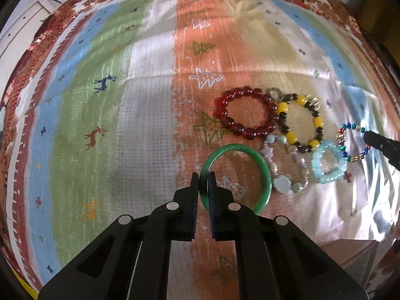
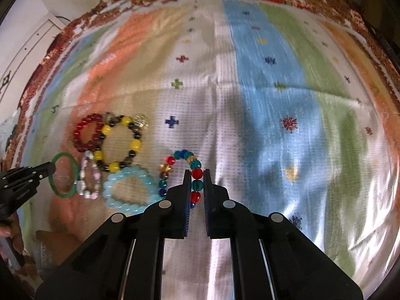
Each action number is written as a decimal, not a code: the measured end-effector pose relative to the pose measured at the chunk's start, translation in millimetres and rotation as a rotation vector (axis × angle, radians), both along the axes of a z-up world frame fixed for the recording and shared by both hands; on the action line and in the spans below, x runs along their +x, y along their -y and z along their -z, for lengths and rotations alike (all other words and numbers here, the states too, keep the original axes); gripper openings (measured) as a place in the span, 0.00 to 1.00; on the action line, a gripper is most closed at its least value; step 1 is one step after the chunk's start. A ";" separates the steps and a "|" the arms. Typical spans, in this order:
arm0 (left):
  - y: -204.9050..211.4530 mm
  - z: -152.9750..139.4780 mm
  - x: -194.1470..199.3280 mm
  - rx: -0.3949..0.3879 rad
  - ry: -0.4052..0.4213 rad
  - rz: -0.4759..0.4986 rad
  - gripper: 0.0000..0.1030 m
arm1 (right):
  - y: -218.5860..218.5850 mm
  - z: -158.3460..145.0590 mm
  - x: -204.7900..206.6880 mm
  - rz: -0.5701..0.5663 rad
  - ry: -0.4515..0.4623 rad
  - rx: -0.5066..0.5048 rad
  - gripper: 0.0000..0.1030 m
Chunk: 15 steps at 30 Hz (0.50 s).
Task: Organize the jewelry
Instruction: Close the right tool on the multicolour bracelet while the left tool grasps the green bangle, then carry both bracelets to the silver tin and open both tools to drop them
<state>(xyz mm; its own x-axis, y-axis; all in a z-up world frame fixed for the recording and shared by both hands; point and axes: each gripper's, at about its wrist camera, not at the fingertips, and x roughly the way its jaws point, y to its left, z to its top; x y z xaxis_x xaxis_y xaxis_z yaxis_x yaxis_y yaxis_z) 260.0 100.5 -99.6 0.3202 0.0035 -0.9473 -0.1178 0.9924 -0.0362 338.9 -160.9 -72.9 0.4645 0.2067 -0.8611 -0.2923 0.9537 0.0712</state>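
My left gripper [image 1: 203, 178] is shut on the near-left rim of a green bangle [image 1: 265, 172] that lies on the striped cloth. My right gripper [image 2: 195, 175] is shut on the near side of a multicoloured bead bracelet [image 2: 186, 155]. Between them lie a dark red bead bracelet [image 1: 246, 112], a yellow and black bead bracelet [image 1: 301, 122], a pale star bead bracelet [image 1: 282, 172] and a light blue bead bracelet [image 1: 328, 165]. The right gripper's tip [image 1: 380, 145] shows in the left wrist view. The left gripper [image 2: 42, 171] shows in the right wrist view, on the bangle [image 2: 63, 173].
A striped woven cloth [image 1: 140, 115] with small animal and cross figures covers the surface, under a shiny clear sheet [image 2: 312, 200]. A brown patterned border [image 1: 60, 25] runs round its far edge. A white cabinet [image 1: 22, 25] stands at the far left.
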 end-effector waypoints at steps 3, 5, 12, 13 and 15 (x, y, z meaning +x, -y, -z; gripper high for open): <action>2.5 -5.0 -5.0 0.002 0.012 -0.004 0.07 | -1.2 -7.5 -10.9 -0.005 0.022 0.000 0.10; 3.9 -8.4 -6.9 -0.003 0.021 -0.002 0.07 | -3.2 -10.9 -17.2 -0.010 0.035 -0.004 0.10; 1.1 -27.2 -17.1 -0.016 0.081 -0.017 0.08 | -9.1 -28.3 -38.1 -0.029 0.094 -0.013 0.10; -0.5 -29.0 -17.9 -0.017 0.087 -0.021 0.08 | -9.5 -31.5 -42.0 -0.031 0.102 -0.012 0.10; -4.3 -34.2 -19.9 -0.026 0.099 -0.028 0.08 | -9.9 -37.3 -49.0 -0.038 0.116 -0.004 0.10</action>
